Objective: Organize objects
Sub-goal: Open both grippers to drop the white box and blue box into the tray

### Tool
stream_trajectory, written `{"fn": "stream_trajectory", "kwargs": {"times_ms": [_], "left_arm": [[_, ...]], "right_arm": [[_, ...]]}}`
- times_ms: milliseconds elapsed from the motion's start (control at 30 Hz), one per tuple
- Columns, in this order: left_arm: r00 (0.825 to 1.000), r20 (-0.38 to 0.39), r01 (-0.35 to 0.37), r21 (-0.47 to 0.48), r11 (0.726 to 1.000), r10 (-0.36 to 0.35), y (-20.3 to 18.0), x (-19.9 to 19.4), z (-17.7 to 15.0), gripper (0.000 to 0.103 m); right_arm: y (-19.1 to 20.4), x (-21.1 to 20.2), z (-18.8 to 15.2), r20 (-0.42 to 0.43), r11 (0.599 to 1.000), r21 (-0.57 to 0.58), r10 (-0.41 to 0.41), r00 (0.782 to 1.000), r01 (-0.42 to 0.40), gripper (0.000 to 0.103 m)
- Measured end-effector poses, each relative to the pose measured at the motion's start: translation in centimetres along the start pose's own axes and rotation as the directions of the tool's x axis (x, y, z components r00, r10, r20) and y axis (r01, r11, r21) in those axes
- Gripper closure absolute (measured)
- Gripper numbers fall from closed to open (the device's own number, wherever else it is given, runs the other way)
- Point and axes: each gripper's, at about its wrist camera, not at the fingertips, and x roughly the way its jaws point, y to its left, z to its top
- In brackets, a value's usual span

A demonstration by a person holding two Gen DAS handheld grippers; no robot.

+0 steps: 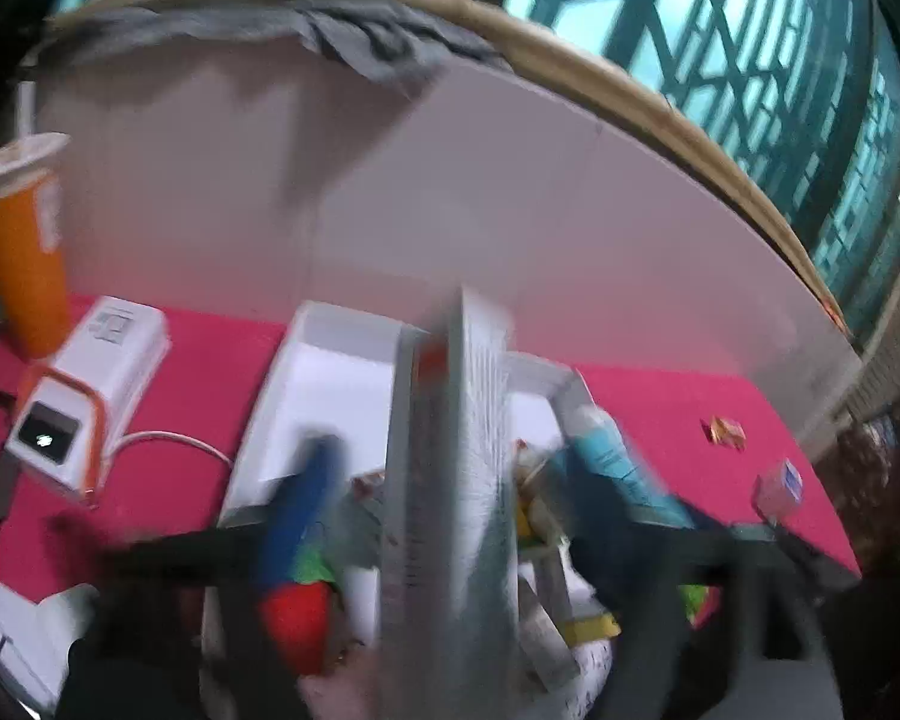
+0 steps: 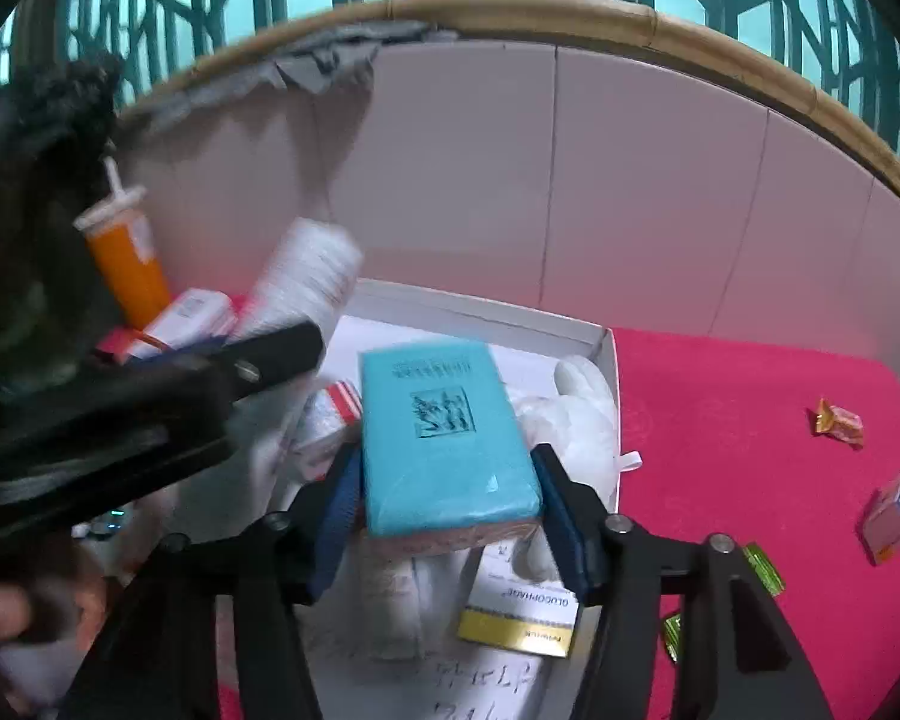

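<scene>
An open white box lies on the pink cloth and holds several items: a white glove, a red-striped pack and a yellow-and-white medicine carton. My left gripper is wide open over it. A tall white printed packet stands blurred between its blue fingers, and neither pad touches it. My right gripper hangs over the same box with a teal box between its pads. Narrow gaps show at the teal box's sides.
An orange cup with a straw and a white device with orange trim stand left of the box. To the right on the cloth lie a candy wrapper, a small carton and green wrappers. A pale wall panel closes the back.
</scene>
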Motion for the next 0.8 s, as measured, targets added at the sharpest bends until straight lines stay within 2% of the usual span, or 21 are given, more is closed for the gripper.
{"fn": "stream_trajectory", "kwargs": {"times_ms": [33,100,167,267,367,500,600,667,800], "left_arm": [[1.000,0.024,-0.014,-0.004,1.000,0.014,0.1,-0.6,-0.1,0.000],[0.996,0.068,-0.049,-0.009,0.999,0.050,0.4,-1.8,-0.2,0.000],[0.993,0.090,-0.068,-0.025,0.997,0.070,0.5,-2.8,-0.1,0.000],[0.993,0.107,-0.049,-0.024,0.999,0.051,-0.1,-3.8,0.0,0.000],[0.994,0.113,-0.010,0.039,0.999,0.005,-2.2,-4.5,-0.2,0.000],[0.996,0.081,0.037,0.117,0.992,-0.047,-5.3,-4.2,-1.4,0.000],[0.994,0.034,0.102,0.134,0.986,-0.108,-7.4,-3.5,-2.3,0.000],[0.991,-0.005,0.136,0.164,0.977,-0.137,-9.3,-2.8,-3.1,0.000],[0.987,-0.050,0.157,0.222,0.962,-0.150,-12.3,-1.7,-4.1,0.000]], "right_arm": [[0.2,0.2,-0.3,-0.001,1.000,-0.001,-0.009,1.000,0.009,0.032],[0.0,0.1,-0.8,-0.004,1.000,0.015,0.015,1.000,-0.015,0.024],[-0.5,-0.4,-1.3,0.003,0.999,0.032,0.021,1.000,-0.021,0.022],[-2.1,-2.0,-1.9,0.031,0.998,0.065,0.002,1.000,-0.004,0.021],[-5.6,-4.3,-2.8,0.059,0.991,0.135,-0.027,0.998,0.018,0.019],[-12.9,-7.6,-5.9,0.063,0.960,0.270,-0.097,0.993,0.077,0.012],[-17.3,-8.6,-8.9,0.011,0.946,0.310,-0.102,0.995,0.093,0.011],[-18.7,-8.6,-10.5,-0.023,0.949,0.293,-0.116,0.993,0.117,0.011],[-19.5,-7.9,-12.8,-0.073,0.960,0.246,-0.120,0.990,0.134,0.011]]}}
